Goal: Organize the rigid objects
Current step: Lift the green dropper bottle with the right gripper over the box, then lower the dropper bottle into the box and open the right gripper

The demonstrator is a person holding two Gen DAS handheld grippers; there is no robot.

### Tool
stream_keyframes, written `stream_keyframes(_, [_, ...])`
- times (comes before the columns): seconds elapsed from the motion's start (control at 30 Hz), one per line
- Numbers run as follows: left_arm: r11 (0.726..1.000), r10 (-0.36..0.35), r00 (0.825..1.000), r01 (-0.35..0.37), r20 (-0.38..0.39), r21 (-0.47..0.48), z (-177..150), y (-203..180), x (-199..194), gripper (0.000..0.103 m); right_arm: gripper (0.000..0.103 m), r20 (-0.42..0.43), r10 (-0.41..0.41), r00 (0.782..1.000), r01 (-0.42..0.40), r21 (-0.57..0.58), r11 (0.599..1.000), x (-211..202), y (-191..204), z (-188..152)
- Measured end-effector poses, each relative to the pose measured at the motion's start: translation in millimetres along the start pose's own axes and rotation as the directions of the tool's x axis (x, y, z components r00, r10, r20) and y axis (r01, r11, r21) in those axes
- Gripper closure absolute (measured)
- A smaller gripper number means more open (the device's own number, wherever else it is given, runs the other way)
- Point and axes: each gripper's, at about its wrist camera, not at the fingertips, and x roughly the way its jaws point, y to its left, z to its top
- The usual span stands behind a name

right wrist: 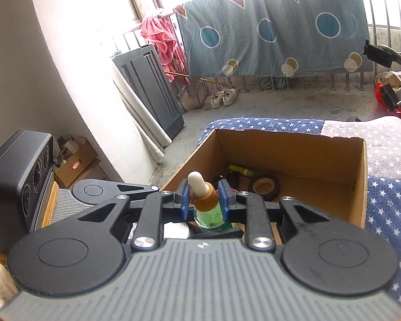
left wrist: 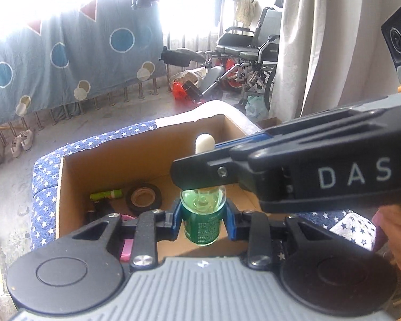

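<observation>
Green glass dropper bottle with white rubber bulb (left wrist: pixel 203 214) upright, long axis vertical, above open brown cardboard box (left wrist: pixel 66 187). Left hand-held gripper (left wrist: pixel 203 220) clamps body; right hand-held gripper (right wrist: pixel 205 195) clamps amber collar from right, equally near.

Dropper bottle (right wrist: pixel 206 203) between right gripper (right wrist: pixel 204 196) pads

box (right wrist: pixel 331 160) lying open-topped, far half of floor bare | tape roll (left wrist: pixel 144 197) and green tube (left wrist: pixel 107 195) occupying near-left floor | right gripper (left wrist: pixel 200 171) crossing above bottle (left wrist: pixel 203 219), blocking overhead passage
</observation>
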Motion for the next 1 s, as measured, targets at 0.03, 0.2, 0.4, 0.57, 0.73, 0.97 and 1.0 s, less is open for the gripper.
stream_keyframes(0.03, [1.000,-0.005,1.000,0.005,-0.021,-0.015,6.6,6.0,8.5,0.070,0.082,-0.012,0.001,1.000,-0.001,0.010,1.000,8.4,-7.9,9.1])
stream_keyframes(0.2, [0.996,-0.029,0.988,0.015,-0.150,-0.089,37.9,30.6,71.0,0.070,0.082,-0.086,0.008,0.996,-0.001,0.090,0.996,57.5,-58.5,42.4])
stream_keyframes(0.4, [0.985,-0.046,0.964,0.001,-0.263,-0.171,56.6,51.5,144.6,0.070,0.082,-0.171,-0.004,0.985,0.029,0.145,0.989,119.0,-109.3,58.9])
stream_keyframes(0.57, [0.976,-0.040,0.951,-0.029,-0.308,-0.217,62.2,63.8,183.9,0.069,0.082,-0.212,-0.034,0.977,0.062,0.126,0.990,157.6,-132.3,58.0])
stream_keyframes(0.73, [0.974,-0.020,0.944,-0.056,-0.329,-0.219,60.5,67.6,205.4,0.069,0.082,-0.248,-0.052,0.967,0.087,0.133,0.987,185.9,-150.6,55.0])
stream_keyframes(0.97, [0.972,-0.021,0.931,-0.067,-0.365,-0.227,54.5,71.8,215.3,0.060,0.082,-0.271,-0.076,0.960,0.109,0.110,0.988,207.1,-160.1,49.4])
stream_keyframes(1.0, [0.970,-0.022,0.930,-0.069,-0.367,-0.233,54.2,72.6,214.0,0.056,0.082,-0.269,-0.074,0.960,0.107,0.110,0.988,208.6,-160.4,49.2])
